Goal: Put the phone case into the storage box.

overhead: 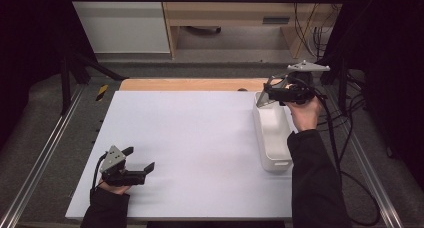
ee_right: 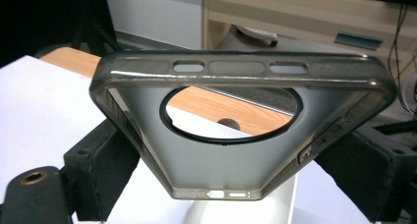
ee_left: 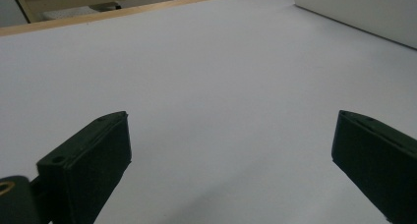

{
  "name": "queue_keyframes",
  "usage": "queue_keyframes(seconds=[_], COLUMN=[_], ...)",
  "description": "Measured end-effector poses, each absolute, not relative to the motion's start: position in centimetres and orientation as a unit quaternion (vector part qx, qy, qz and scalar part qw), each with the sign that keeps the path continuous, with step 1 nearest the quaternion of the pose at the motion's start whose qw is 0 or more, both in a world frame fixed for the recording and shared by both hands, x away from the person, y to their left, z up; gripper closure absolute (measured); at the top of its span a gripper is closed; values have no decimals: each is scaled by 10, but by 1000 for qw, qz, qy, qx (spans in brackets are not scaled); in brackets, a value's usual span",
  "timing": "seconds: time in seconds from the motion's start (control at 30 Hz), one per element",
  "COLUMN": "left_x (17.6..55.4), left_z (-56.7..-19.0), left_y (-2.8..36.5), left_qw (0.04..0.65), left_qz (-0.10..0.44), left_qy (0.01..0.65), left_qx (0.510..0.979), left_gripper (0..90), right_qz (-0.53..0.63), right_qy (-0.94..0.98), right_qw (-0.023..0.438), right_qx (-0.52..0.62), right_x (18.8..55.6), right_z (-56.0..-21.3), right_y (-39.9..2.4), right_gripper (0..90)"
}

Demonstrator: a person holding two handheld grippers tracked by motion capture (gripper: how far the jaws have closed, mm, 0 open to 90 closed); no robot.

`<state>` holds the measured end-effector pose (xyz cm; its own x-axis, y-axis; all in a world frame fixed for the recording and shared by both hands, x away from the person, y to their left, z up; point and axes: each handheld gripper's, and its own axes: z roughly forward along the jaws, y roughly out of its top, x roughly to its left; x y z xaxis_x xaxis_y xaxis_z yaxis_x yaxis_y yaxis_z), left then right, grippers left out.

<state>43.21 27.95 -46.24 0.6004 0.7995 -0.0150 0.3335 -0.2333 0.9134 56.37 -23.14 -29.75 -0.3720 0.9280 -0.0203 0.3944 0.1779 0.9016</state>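
Translucent grey phone case [ee_right: 236, 150], large round camera cutout, pinched across its two long sides by right claw [ee_right: 236, 184]; held in the air above far end of white bin [overhead: 272, 133], tilted, open side toward the claw camera. Grip sits low on the case, near the port end; most of the shell stands free beyond the pads. Risk one, judged: soft flexible rim, squeezed edge-on, could bow and pop out of the pads; would drop into the bin or onto the white counter [overhead: 200, 153]. Risk two: any twist of the wrist could pivot the case between the pads, since contact looks narrow on each side. Risk three: lowering into the bin at this tilt could catch a case corner on the bin wall and lever the case loose. Left claw [overhead: 137, 168] spread wide, holding nothing, resting low near the left front of the counter, well apart from case and bin; too far off to steady anything if the case slips. Trailing cable [overhead: 345, 158] at right hangs off the counter edge; snag could jerk the hand.
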Motion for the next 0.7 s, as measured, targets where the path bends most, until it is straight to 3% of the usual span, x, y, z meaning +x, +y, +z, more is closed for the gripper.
queue_keyframes(seconds=[0.7], left_x=[433], left_z=[-464], left_y=[278], left_qw=[486], left_qz=[235], left_qy=[374], left_qx=[754], left_gripper=[9], right_qz=[390], right_qy=[701], right_qw=[308], right_qx=[512], right_x=[601], right_z=[-321], right_y=[-232], right_gripper=[121])
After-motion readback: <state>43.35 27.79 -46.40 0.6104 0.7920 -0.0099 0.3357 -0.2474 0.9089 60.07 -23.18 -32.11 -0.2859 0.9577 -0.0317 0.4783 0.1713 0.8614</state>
